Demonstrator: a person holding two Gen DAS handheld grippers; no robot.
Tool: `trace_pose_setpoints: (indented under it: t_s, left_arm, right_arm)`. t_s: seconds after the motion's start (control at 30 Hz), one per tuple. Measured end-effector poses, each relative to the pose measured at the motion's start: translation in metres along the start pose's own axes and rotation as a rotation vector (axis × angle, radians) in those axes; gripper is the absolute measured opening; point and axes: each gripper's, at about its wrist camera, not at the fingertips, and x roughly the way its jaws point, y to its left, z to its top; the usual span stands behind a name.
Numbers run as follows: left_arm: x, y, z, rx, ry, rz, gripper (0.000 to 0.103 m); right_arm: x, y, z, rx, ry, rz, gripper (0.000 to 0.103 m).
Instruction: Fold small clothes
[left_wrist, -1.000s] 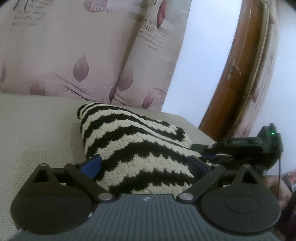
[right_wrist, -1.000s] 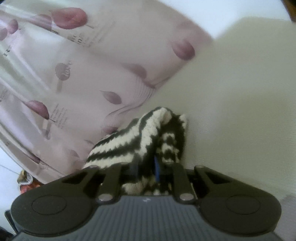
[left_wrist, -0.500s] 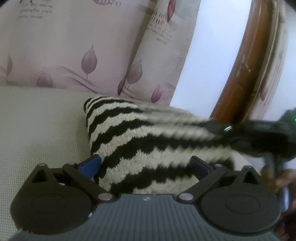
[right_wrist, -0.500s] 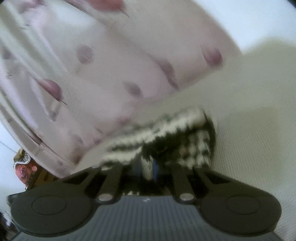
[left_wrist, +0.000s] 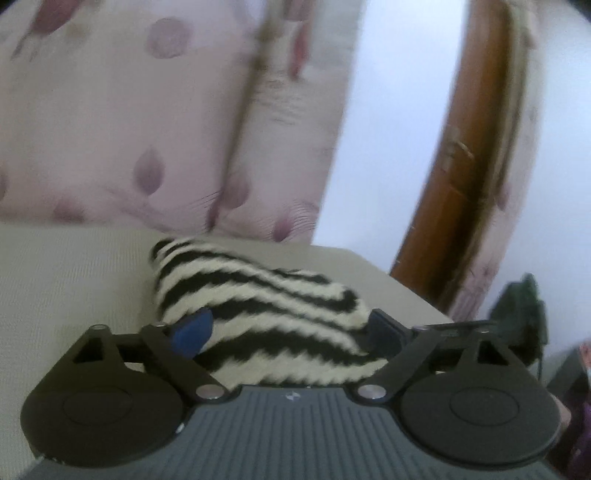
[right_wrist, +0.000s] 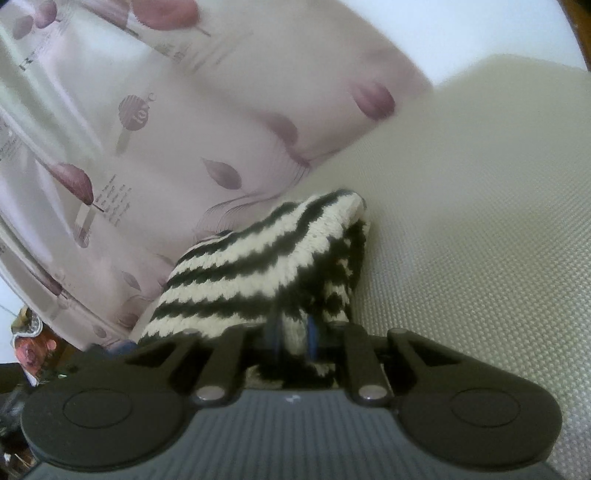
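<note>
A black-and-cream striped knit garment (left_wrist: 258, 310) lies bunched on a beige woven surface (left_wrist: 66, 280). My left gripper (left_wrist: 288, 332) is open, its blue-padded fingers (left_wrist: 192, 332) wide apart on either side of the garment's near edge. My right gripper (right_wrist: 293, 332) is shut on a fold of the same garment (right_wrist: 258, 266), holding it bunched and slightly lifted. The right gripper's body also shows at the right edge of the left wrist view (left_wrist: 517, 317).
Pink curtains with purple leaf prints (left_wrist: 129, 129) hang behind the surface and also show in the right wrist view (right_wrist: 147, 129). A brown wooden frame (left_wrist: 454, 177) stands at the right. The beige surface (right_wrist: 480, 221) extends to the right of the garment.
My right gripper lifted and pulled the garment sideways, then lowered it back; the garment now sits lower and more bunched. The left gripper stayed open around it and tilted slightly upward.
</note>
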Motion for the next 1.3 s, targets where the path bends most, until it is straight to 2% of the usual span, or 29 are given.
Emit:
trace_pose_setpoints:
  t_s: [0.07, 0.17, 0.27, 0.4, 0.43, 0.6, 0.7, 0.87, 0.93, 1.0, 1.1, 1.3]
  left_arm:
    - [0.013, -0.008, 0.002, 0.008, 0.018, -0.007, 0.073]
    - [0.028, -0.007, 0.002, -0.013, 0.019, 0.013, 0.073]
    - [0.039, 0.003, -0.002, -0.064, 0.060, 0.028, 0.063]
    - [0.046, -0.002, -0.009, 0.004, 0.085, 0.053, 0.062]
    - [0.046, -0.004, -0.010, 0.023, 0.084, 0.062, 0.062]
    - [0.047, -0.005, -0.007, 0.021, 0.095, 0.075, 0.062]
    - [0.046, -0.004, -0.008, 0.029, 0.100, 0.085, 0.063]
    - [0.049, -0.007, -0.008, 0.035, 0.105, 0.099, 0.063]
    - [0.049, -0.007, -0.008, 0.035, 0.107, 0.098, 0.063]
    - [0.049, -0.007, -0.007, 0.043, 0.109, 0.104, 0.063]
    - [0.049, -0.007, -0.007, 0.046, 0.110, 0.109, 0.063]
    - [0.049, -0.008, -0.007, 0.049, 0.109, 0.116, 0.064]
  right_arm:
    - [0.008, -0.001, 0.001, 0.000, 0.012, 0.008, 0.015]
    - [0.017, 0.005, 0.007, -0.025, 0.033, 0.015, 0.015]
    - [0.020, 0.006, 0.007, -0.080, 0.048, 0.013, 0.013]
    - [0.012, -0.019, 0.004, 0.041, 0.024, 0.067, 0.013]
    - [0.012, -0.018, 0.004, 0.035, 0.024, 0.068, 0.013]
    - [0.001, 0.007, -0.002, -0.074, -0.035, 0.012, 0.019]
    - [-0.016, 0.024, -0.010, -0.134, -0.089, -0.029, 0.019]
    - [-0.031, 0.044, -0.028, -0.245, -0.097, -0.118, 0.020]
    - [-0.029, 0.042, -0.034, -0.260, -0.069, -0.152, 0.025]
    - [-0.027, 0.030, -0.036, -0.224, -0.055, -0.175, 0.041]
    - [-0.024, 0.021, -0.029, -0.163, -0.036, -0.178, 0.047]
    - [-0.023, 0.019, -0.028, -0.155, -0.023, -0.179, 0.050]
